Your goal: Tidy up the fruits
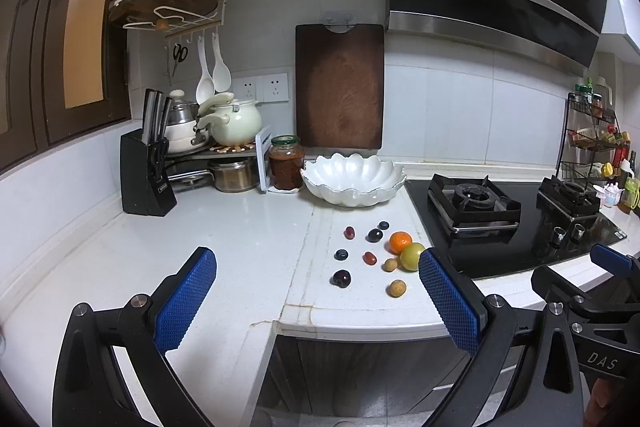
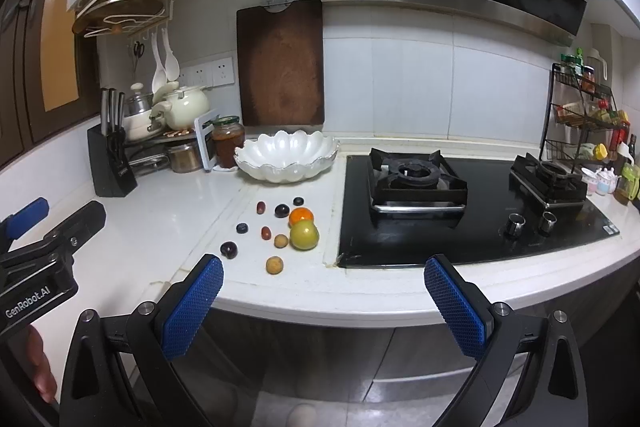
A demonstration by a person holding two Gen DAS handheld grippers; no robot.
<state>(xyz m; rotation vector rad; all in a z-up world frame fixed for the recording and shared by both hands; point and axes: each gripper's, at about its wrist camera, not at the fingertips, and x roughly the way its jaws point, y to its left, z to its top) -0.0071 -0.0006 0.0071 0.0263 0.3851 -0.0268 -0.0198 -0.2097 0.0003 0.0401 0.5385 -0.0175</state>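
Note:
Several small fruits lie loose on the white counter: an orange tangerine [image 1: 400, 241] [image 2: 301, 215], a yellow-green round fruit [image 1: 413, 256] [image 2: 304, 235], two tan longans [image 1: 397, 288] [image 2: 274, 265], dark plums [image 1: 342, 278] [image 2: 229, 249], red grapes and blueberries. Behind them stands an empty white scalloped bowl [image 1: 353, 179] [image 2: 286, 155]. My left gripper [image 1: 318, 293] is open, held in front of the counter's edge short of the fruit. My right gripper [image 2: 323, 301] is open too, below the counter edge, nothing between its blue pads.
A black gas hob [image 2: 472, 211] lies right of the fruit. A knife block [image 1: 146, 171], pots, a jar [image 1: 285, 167] and a leaning cutting board [image 1: 339, 87] line the back wall. A spice rack [image 2: 580, 115] stands far right.

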